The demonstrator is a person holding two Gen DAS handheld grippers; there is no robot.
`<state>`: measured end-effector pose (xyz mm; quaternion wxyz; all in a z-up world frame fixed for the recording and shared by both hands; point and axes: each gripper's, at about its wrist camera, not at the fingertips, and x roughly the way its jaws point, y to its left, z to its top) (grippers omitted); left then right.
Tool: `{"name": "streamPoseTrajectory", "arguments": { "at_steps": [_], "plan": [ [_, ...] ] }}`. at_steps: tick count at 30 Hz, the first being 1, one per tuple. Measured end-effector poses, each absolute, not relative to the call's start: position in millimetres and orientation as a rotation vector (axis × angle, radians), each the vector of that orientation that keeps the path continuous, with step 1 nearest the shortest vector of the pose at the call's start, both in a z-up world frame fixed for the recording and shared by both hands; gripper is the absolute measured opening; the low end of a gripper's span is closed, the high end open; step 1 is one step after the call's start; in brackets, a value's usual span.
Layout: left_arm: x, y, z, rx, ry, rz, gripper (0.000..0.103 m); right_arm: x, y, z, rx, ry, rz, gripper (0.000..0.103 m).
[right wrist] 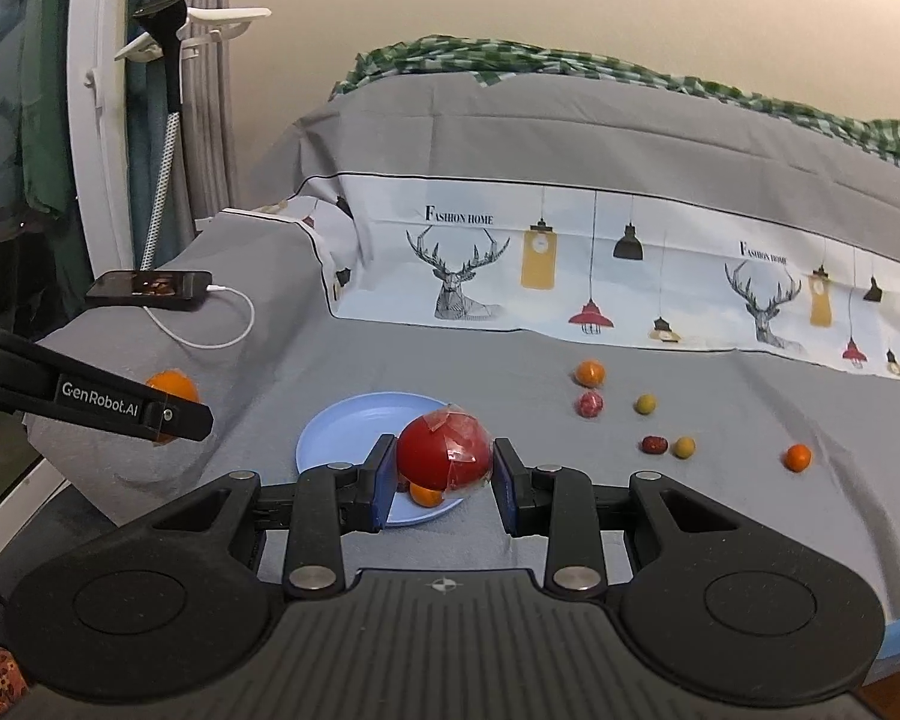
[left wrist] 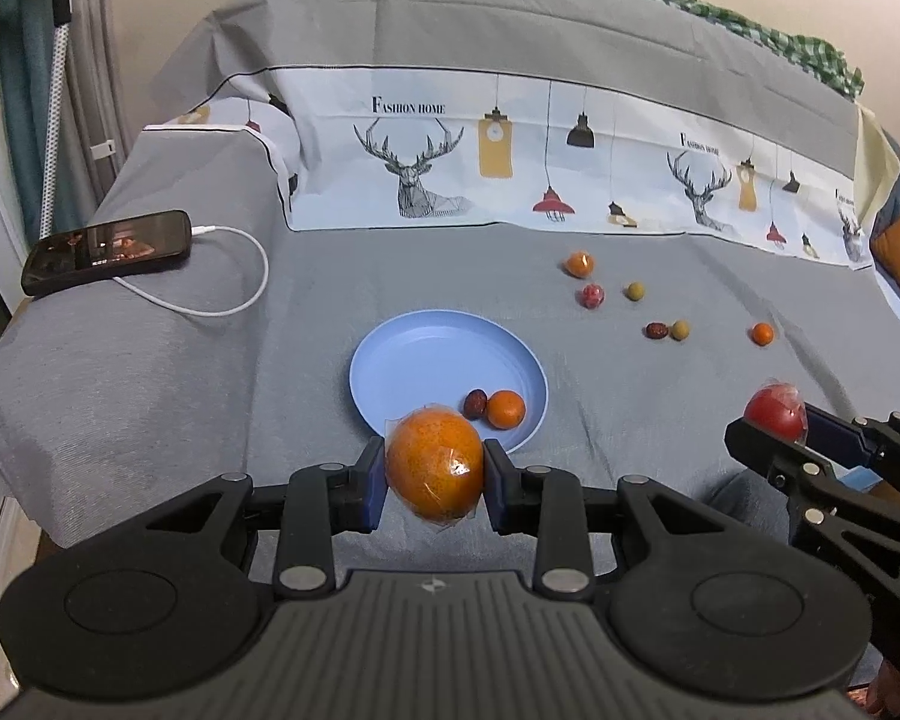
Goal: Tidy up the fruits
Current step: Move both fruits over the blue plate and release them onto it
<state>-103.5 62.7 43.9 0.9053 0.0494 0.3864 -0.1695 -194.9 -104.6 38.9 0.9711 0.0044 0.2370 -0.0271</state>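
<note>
My left gripper is shut on a large plastic-wrapped orange, held just in front of the near rim of a light blue plate. The plate holds a dark red date and a small orange. My right gripper is shut on a plastic-wrapped red fruit, above the plate's near right edge. It also shows in the left wrist view to the right. The left gripper with its orange shows at the left of the right wrist view.
Several small fruits lie on the grey cloth right of the plate: an orange, a red one, two green ones, a date, an orange. A phone with a white cable lies left.
</note>
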Motion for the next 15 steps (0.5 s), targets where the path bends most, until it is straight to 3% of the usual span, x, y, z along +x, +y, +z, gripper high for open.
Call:
{"name": "streamPoseTrajectory", "arguments": {
  "at_steps": [15],
  "plan": [
    [-99.0,66.4,41.0,0.099,0.806,-0.357,0.036,-189.8,-104.2,34.8,0.003,0.495,-0.04,0.034]
  ]
}}
